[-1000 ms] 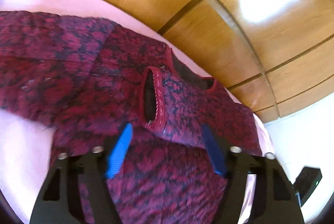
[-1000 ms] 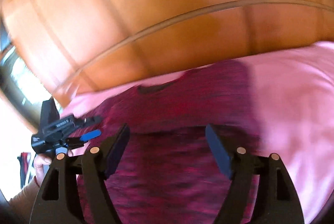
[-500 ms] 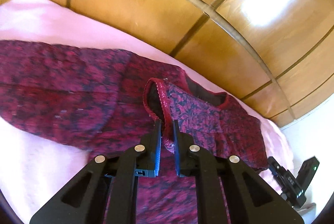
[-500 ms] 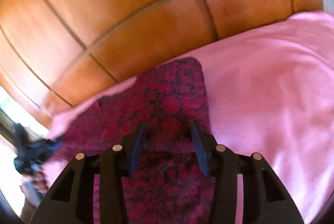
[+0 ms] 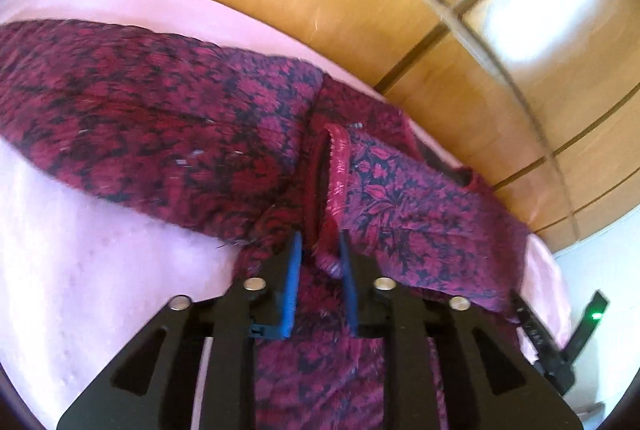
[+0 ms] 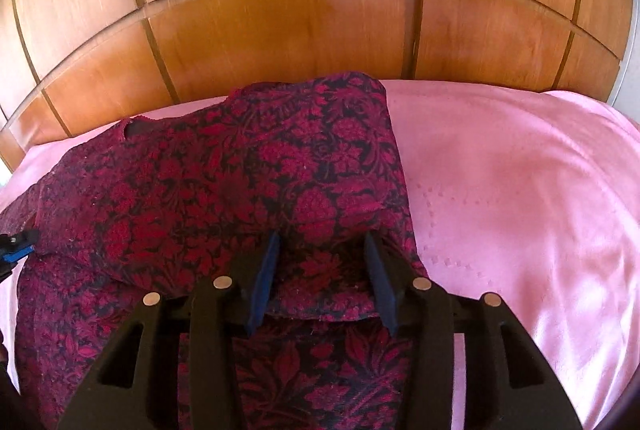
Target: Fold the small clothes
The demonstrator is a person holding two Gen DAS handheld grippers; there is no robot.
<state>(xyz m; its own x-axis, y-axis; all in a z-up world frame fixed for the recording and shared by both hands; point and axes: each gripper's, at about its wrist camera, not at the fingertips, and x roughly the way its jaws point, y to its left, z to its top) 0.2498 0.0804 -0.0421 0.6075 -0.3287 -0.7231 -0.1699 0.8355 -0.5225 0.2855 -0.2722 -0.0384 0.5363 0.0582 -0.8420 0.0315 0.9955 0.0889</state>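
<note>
On the pink bedspread [image 6: 520,189] by the wooden headboard, the garment [image 6: 224,189] is lying mid-fold. Left gripper [image 5: 320,242] jaws have just been reopening, sleeve cuff [image 5: 334,165] loose between them. Right gripper [image 6: 320,244] is straddling a folded edge, parted, unpinched. Next move likely needs pinching and carrying across.

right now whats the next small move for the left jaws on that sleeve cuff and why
Probably close the left gripper on the sleeve cuff again. Its jaws have just been opening, and the cuff's lower edge sits between them without being clearly pinched. The garment lies only partly folded on the pink bedcover.
</note>
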